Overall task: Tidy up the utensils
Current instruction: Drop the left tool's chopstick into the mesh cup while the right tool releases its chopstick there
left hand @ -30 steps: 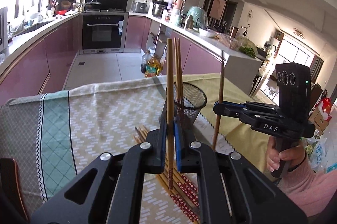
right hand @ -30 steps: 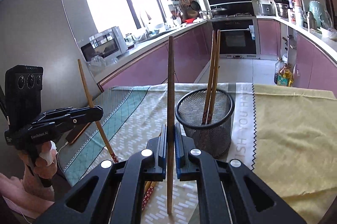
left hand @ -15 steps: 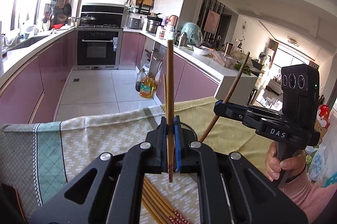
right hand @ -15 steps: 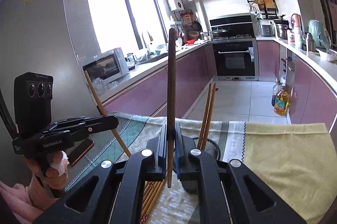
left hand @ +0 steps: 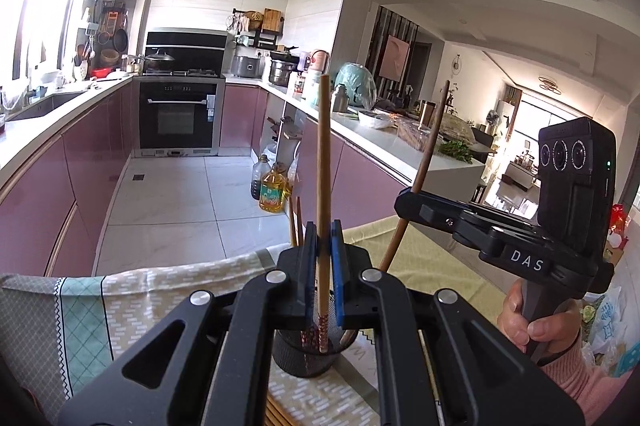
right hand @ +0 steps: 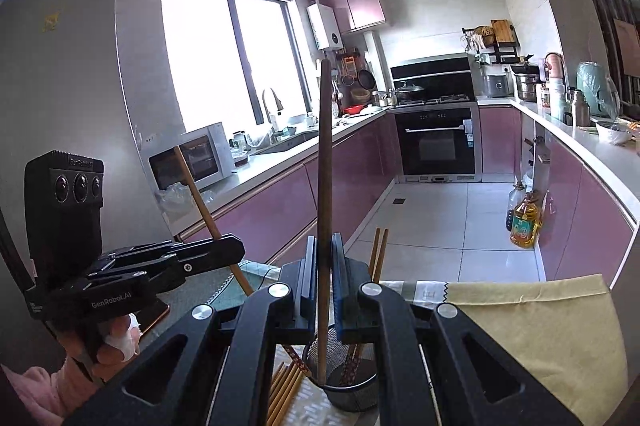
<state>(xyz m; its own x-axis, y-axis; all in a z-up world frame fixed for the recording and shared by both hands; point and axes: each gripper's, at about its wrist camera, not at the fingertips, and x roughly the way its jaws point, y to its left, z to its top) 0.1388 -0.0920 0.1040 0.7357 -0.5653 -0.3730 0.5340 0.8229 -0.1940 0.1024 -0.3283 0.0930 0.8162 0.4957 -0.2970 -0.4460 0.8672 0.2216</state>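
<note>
Each gripper, left and right, clenches one upright chopstick above the holder mid-table; next, lower both tips inside its rim.

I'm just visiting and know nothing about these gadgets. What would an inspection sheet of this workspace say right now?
Surface: table under a patterned cloth and a yellow cloth.
Job's things: black mesh holder with two chopsticks standing in it; loose chopsticks lying beside it.
Clutter: nothing seen.
Grippers: left gripper shut on a light chopstick; right gripper shut on a dark chopstick, both above the holder.
Cables: nothing seen.
Surroundings: kitchen, oven, oil bottles on the floor.
</note>
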